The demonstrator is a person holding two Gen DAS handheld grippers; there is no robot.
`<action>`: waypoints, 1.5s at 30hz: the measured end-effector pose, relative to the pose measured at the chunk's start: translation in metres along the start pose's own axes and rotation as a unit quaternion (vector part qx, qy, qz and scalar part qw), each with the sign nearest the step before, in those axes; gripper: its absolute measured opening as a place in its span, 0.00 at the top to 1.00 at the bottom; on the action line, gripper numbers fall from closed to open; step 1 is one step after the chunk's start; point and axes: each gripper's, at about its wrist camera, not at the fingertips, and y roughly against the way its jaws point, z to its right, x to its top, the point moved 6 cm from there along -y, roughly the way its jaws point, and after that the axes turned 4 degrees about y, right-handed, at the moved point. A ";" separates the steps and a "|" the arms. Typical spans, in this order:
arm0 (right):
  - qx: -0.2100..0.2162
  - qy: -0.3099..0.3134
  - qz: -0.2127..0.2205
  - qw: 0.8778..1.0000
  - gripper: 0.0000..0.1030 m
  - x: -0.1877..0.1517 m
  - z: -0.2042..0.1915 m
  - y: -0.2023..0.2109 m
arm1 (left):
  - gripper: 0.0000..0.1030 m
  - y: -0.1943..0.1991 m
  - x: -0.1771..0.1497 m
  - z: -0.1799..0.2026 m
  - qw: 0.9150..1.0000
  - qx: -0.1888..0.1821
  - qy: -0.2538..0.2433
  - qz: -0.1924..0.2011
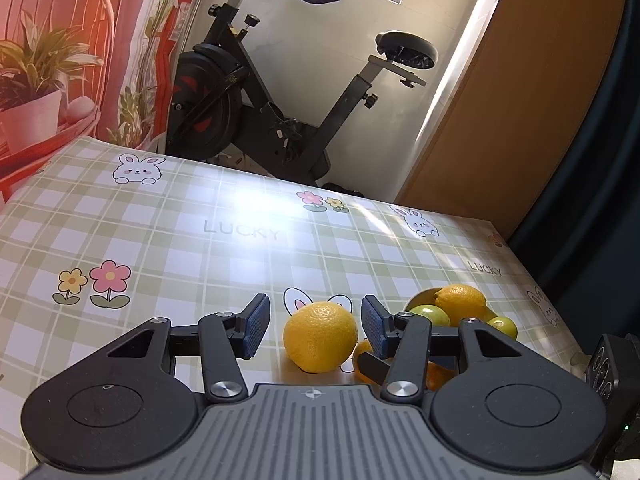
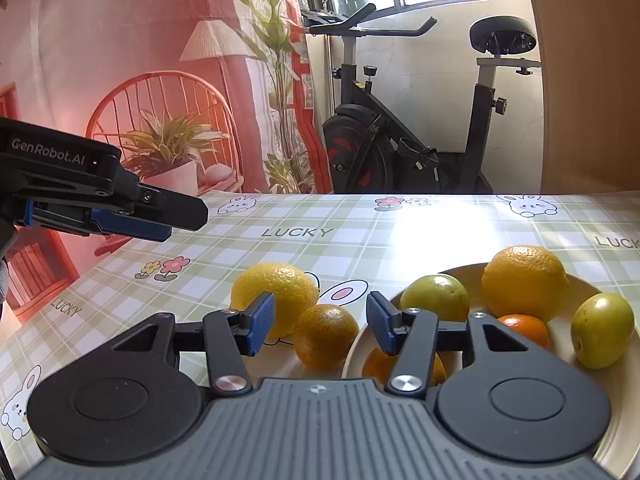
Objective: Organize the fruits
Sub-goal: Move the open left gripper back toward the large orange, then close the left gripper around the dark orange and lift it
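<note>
My left tongs [image 2: 176, 220] hang over the table's [image 2: 360, 240] left side, jaws apart and empty. Just ahead a lemon [image 2: 276, 294] and an orange [image 2: 325, 336] sit touching on the bare cloth. My right tongs [image 2: 320, 322] hover above that orange, half open, gripping nothing. At the right edge the plate [image 2: 588, 280] carries another lemon [image 2: 524, 278], two green fruits and two oranges.
</note>
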 end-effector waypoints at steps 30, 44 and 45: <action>0.019 0.044 -0.038 0.998 0.46 -0.022 -0.032 -0.009 | 0.48 -0.021 -0.041 0.002 0.998 -0.030 0.002 -0.058; 0.047 0.044 -0.053 0.997 0.52 -0.034 -0.036 -0.002 | 0.48 -0.037 -0.065 0.018 0.994 -0.036 -0.021 -0.099; 0.049 0.044 -0.055 0.996 0.53 -0.035 -0.036 -0.002 | 0.48 -0.038 -0.066 0.019 0.994 -0.035 -0.021 -0.100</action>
